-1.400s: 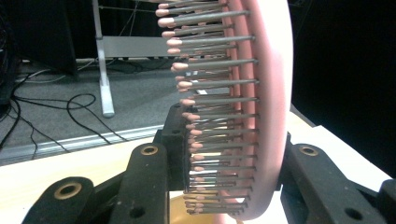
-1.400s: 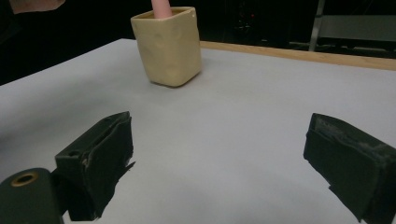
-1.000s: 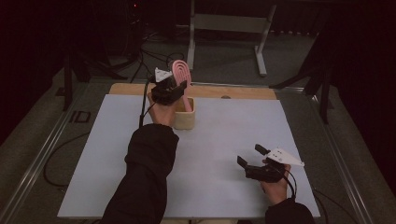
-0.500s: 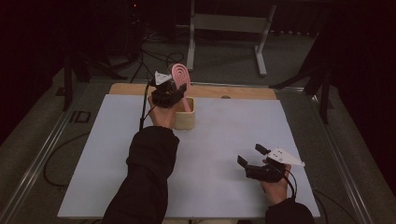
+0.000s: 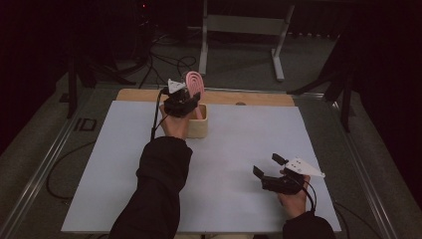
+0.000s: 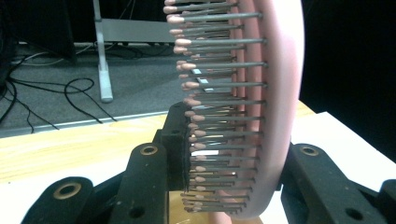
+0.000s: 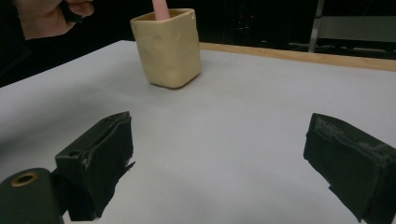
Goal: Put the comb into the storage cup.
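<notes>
– The left tool (image 5: 183,102) is pinching the pink hairbrush (image 5: 193,84) by its head, one jaw on the pins and one on the smooth back. See it up close? (image 6: 261,116)

– Yes! Where is the brush?

– It stands up in the tan cup (image 5: 198,122) at the far side of the white tabletop (image 5: 239,164). The handle goes down into the cup.

– So what step is this?

– I think the brush is being put in the cup, or taken out. I can't tell which. Next, the tool must either let go so the brush rests there, or lift it straight up so the cup (image 7: 167,46) doesn't tip.

– And the right tool (image 5: 271,169)?

– Its jaws are spread wide, with nothing between them. It waits low over the tabletop, near the person.

– What can't you see?

– The inside of the cup. The hand hides part of it, so I can't tell if the handle touches the bottom. The room behind is very dark too.
</notes>
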Available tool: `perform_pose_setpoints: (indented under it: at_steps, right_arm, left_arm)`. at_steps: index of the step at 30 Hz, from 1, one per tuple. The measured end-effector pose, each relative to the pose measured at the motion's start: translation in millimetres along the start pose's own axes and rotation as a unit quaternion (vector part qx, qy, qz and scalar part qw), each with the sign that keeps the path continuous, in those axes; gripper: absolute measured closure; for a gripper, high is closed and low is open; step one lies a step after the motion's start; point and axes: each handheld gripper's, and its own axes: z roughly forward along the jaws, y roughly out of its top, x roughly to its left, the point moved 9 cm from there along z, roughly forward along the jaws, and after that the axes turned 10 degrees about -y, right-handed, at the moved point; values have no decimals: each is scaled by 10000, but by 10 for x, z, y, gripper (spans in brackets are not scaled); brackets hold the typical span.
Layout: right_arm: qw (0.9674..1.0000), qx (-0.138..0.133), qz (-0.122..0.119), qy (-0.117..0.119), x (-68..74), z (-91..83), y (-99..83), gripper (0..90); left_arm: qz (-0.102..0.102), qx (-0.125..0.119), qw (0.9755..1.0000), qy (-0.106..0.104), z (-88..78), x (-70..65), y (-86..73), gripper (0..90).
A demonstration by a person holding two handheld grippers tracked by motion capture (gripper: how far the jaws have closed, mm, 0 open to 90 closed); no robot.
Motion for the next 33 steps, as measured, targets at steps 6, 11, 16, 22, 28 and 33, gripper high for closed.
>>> perform_pose_setpoints:
  at_steps: [6,11,16,22,28,33]
  right_arm:
    - [10000,-1,3,2,1,0,0,81]
    - [10000,5,8,-1,1,2,-1,81]
    - [10000,5,11,-5,2,5,-1,81]
    - [10000,5,2,2,-1,11,-3,81]
    - [10000,1,3,3,-1,13,-3,81]
    - [10000,-1,0,3,-3,14,-3,81]
  left_arm:
    - [19,49,10000,-20,16,-9,-29,644]
    - [-6,65,10000,-28,20,-5,-57,643]
    - [-78,95,9999,-33,32,23,-130,644]
    - [-103,172,9998,-51,58,47,-193,644]
    - [-114,200,9997,-81,70,42,-222,644]
    - [-152,229,9996,-86,71,55,-262,644]
